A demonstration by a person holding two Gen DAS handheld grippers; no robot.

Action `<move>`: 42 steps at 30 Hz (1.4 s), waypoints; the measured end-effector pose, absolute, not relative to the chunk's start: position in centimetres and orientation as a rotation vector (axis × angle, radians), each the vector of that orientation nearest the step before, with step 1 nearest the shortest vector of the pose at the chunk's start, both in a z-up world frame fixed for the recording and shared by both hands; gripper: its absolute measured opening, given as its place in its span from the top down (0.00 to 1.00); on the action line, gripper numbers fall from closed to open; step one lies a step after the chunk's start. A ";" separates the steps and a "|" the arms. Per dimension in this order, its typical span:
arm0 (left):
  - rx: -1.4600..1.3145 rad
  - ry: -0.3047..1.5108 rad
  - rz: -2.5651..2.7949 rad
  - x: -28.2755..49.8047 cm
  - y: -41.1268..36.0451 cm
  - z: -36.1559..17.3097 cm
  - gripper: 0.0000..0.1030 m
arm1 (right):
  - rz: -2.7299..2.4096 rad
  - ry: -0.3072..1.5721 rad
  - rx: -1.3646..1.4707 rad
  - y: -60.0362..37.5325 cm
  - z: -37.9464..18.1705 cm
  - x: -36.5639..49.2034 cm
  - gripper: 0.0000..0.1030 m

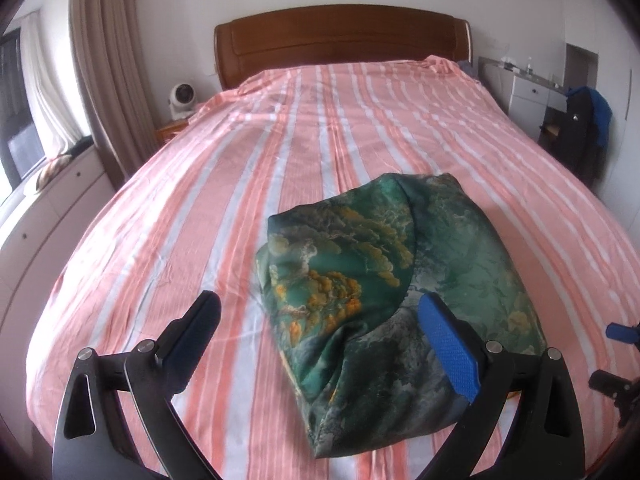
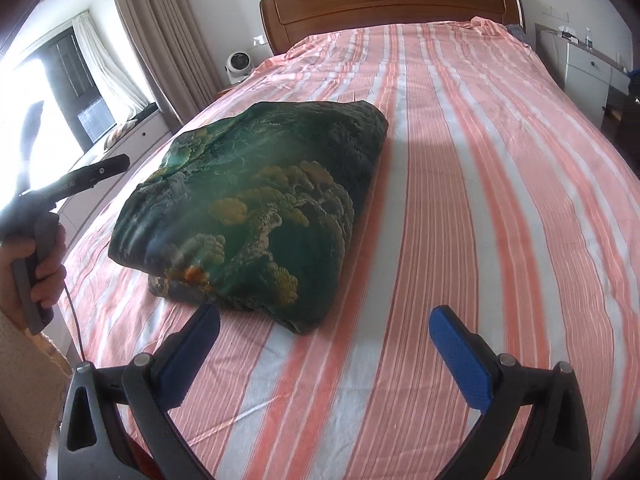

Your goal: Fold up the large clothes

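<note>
Item: green printed garment, folded into a thick bundle on striped bedsheet, near foot of bed. Left gripper jaws wide, nothing btwn; right gripper wide, empty, just short of bundle. Handling est.: soft, light, satiny so prob. slippery; pinch layered near edge, not top panel.

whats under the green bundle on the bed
The folded green bundle lies directly on the pink striped sheet. Whatever else may be beneath or inside its folds is covered.
</note>
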State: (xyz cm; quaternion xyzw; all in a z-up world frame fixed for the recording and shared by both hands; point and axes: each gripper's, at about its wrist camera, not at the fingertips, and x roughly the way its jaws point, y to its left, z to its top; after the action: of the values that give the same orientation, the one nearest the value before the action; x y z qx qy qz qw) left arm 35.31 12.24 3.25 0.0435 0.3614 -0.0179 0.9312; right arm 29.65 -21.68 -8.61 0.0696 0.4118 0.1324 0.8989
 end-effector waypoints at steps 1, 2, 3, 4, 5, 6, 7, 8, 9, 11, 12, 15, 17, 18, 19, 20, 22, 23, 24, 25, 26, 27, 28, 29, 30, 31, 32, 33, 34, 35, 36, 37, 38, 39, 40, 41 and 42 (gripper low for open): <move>0.093 0.736 -0.032 35.3 12.2 3.4 0.03 | 0.274 0.855 0.141 -21.6 -8.6 29.6 0.00; 0.098 0.733 -0.028 35.3 12.2 3.4 0.03 | 0.272 0.857 0.137 -21.6 -8.7 29.6 0.00; 0.101 0.732 -0.022 35.3 12.3 3.5 0.03 | 0.267 0.860 0.132 -21.5 -8.8 29.6 0.00; 0.098 0.735 -0.023 35.3 12.4 3.5 0.03 | 0.261 0.864 0.127 -21.5 -8.9 29.6 0.00; 0.085 0.743 -0.036 35.4 12.7 3.4 0.03 | 0.256 0.869 0.126 -21.5 -9.0 29.7 0.00; 0.050 0.767 -0.082 35.8 13.2 3.2 0.03 | 0.251 0.876 0.126 -21.6 -9.1 29.8 0.00; 0.002 0.796 -0.139 36.1 13.9 2.9 0.03 | 0.254 0.884 0.132 -21.7 -9.3 29.9 0.00; -0.084 0.842 -0.237 36.9 15.0 2.3 0.03 | 0.265 0.888 0.144 -21.9 -9.4 30.2 0.00; -0.187 0.893 -0.342 37.8 16.1 1.5 0.03 | 0.281 0.893 0.167 -22.2 -9.5 30.5 0.00; -0.369 0.987 -0.464 39.6 18.1 -0.8 0.03 | 0.312 0.906 0.243 -23.4 -9.7 31.8 0.00; -0.429 1.015 -0.467 40.4 19.0 -2.2 0.03 | 0.331 0.909 0.305 -24.3 -9.8 32.9 0.00; -0.472 1.098 -0.477 42.3 19.8 -6.6 0.02 | 0.418 0.907 0.488 -26.0 -10.4 37.1 0.00; -0.484 1.114 -0.478 42.8 20.1 -8.8 0.00 | 0.476 0.952 0.600 -25.8 -11.8 40.9 0.00; -0.482 1.108 -0.467 42.9 20.3 -9.6 0.00 | 0.519 0.984 0.640 -25.2 -12.8 42.7 0.00; -0.481 1.110 -0.463 43.0 20.3 -10.2 0.00 | 0.558 1.019 0.668 -24.3 -14.1 44.3 0.00; -0.485 1.117 -0.461 43.1 20.3 -10.9 0.00 | 0.600 1.069 0.691 -23.2 -15.7 45.8 0.00; -0.486 1.156 -0.440 43.4 20.1 -12.6 0.00 | 0.640 1.152 0.700 -21.2 -18.3 47.3 0.00; -0.512 1.183 -0.454 43.6 19.9 -13.5 0.00 | 0.640 1.161 0.700 -20.7 -19.0 47.7 0.00; -0.541 1.194 -0.459 43.8 19.9 -14.2 0.00 | 0.635 1.164 0.674 -20.1 -19.3 47.9 0.00; -0.551 1.202 -0.450 43.9 19.9 -14.5 0.00 | 0.627 1.159 0.617 -19.4 -19.1 48.0 0.04; -0.543 1.211 -0.437 43.9 19.6 -14.4 0.00 | 0.610 1.147 0.534 -18.7 -18.4 48.0 0.10; -0.516 1.212 -0.424 43.8 19.1 -14.0 0.02 | 0.593 1.134 0.452 -18.0 -17.6 47.8 0.13; -0.467 1.200 -0.412 43.6 18.3 -13.3 0.12 | 0.573 1.118 0.363 -17.1 -16.7 47.4 0.18; -0.420 1.184 -0.392 43.3 17.7 -12.4 0.17 | 0.557 1.101 0.295 -16.3 -15.9 46.9 0.22; -0.385 1.160 -0.377 42.8 17.2 -11.3 0.27 | 0.547 1.069 0.212 -15.3 -14.9 46.2 0.23; -0.370 1.126 -0.373 42.3 16.9 -10.0 0.35 | 0.544 1.025 0.135 -14.4 -13.9 45.3 0.25; -0.373 1.101 -0.377 41.9 17.0 -9.2 0.37 | 0.547 0.977 0.080 -13.6 -13.0 44.5 0.27; -0.380 1.073 -0.383 41.5 17.0 -7.9 0.40 | 0.551 0.924 0.041 -13.0 -11.9 43.5 0.27; -0.383 1.049 -0.389 41.2 17.1 -6.9 0.40 | 0.557 0.879 0.019 -12.5 -10.9 42.7 0.28; -0.377 1.024 -0.394 41.0 16.9 -5.8 0.40 | 0.563 0.838 0.008 -12.2 -9.9 41.9 0.29; -0.363 0.994 -0.395 41.1 16.7 -4.4 0.40 | 0.570 0.790 -0.001 -11.9 -8.7 41.3 0.29; -0.355 0.968 -0.398 41.4 16.5 -3.2 0.40 | 0.575 0.740 -0.008 -11.8 -7.3 40.8 0.29; -0.349 0.947 -0.400 41.9 16.3 -2.4 0.40 | 0.574 0.710 -0.003 -12.0 -6.3 40.8 0.29; -0.332 0.920 -0.400 42.5 16.0 -1.3 0.40 | 0.571 0.685 0.011 -12.3 -5.2 41.2 0.29; -0.314 0.891 -0.398 43.5 15.5 -0.3 0.39 | 0.569 0.669 0.030 -12.8 -4.3 42.0 0.29; -0.297 0.874 -0.392 44.6 15.0 0.2 0.37 | 0.570 0.662 0.048 -13.1 -3.8 42.6 0.29; -0.277 0.868 -0.388 45.6 14.5 0.3 0.27 | 0.573 0.665 0.075 -13.7 -3.4 43.8 0.29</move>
State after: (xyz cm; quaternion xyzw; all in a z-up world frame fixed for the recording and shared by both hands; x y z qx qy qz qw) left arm 45.62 14.50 0.30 -0.1328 0.4165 -0.1861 0.8800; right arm 43.83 -13.74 -3.38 0.0362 0.3220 0.2773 0.9045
